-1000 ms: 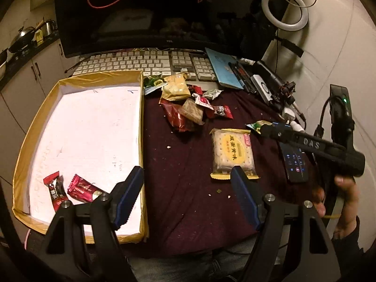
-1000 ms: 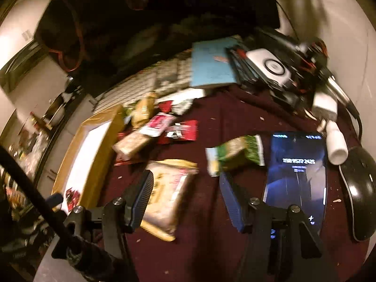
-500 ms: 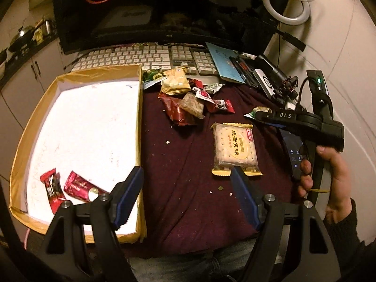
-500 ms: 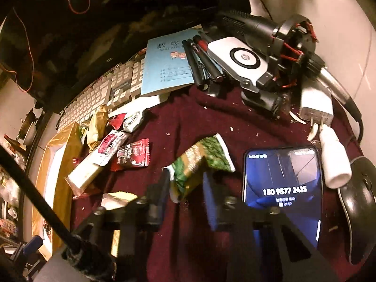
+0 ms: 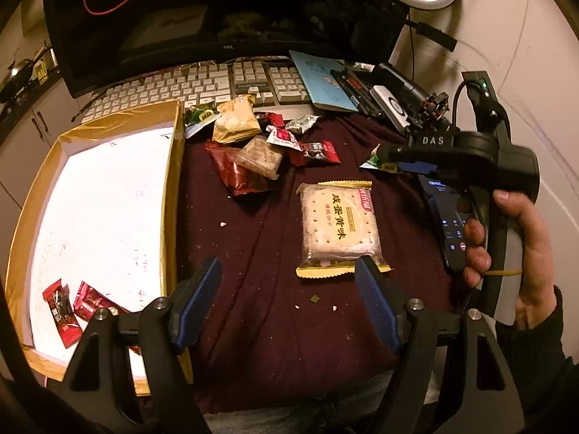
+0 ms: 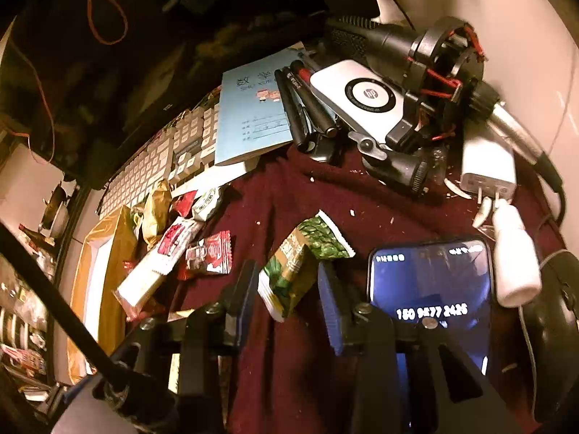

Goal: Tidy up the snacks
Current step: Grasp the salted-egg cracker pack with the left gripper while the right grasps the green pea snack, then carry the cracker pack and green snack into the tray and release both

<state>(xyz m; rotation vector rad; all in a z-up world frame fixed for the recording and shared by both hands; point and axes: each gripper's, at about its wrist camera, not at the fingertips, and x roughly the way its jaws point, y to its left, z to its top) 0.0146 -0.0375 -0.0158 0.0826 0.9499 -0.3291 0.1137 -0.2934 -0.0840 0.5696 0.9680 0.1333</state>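
My right gripper (image 6: 286,285) has a green snack packet (image 6: 304,253) between its blue pads. Both pads touch the packet's sides while the jaws are opening slightly. In the left wrist view the same gripper (image 5: 391,155) is held by a hand, with the green packet (image 5: 376,161) at its tip. My left gripper (image 5: 286,289) hangs open over the maroon cloth, just short of a cracker packet (image 5: 340,228). A pile of snacks (image 5: 253,152) lies near the gold-rimmed box (image 5: 173,181). Two red candies (image 5: 58,307) lie in the box's near corner.
A lit phone (image 6: 430,289) lies right of the green packet, with a black mouse (image 6: 550,325) and a white bottle (image 6: 514,264) beyond it. A keyboard (image 5: 202,86), monitor (image 5: 181,18), blue notebook (image 6: 249,115), pens (image 6: 307,108), power bank (image 6: 365,101) and microphone (image 6: 434,58) line the back.
My right gripper moved in over the green packet and closed around it, then widened a little. My left gripper drifted slightly toward the cracker packet and stayed open.
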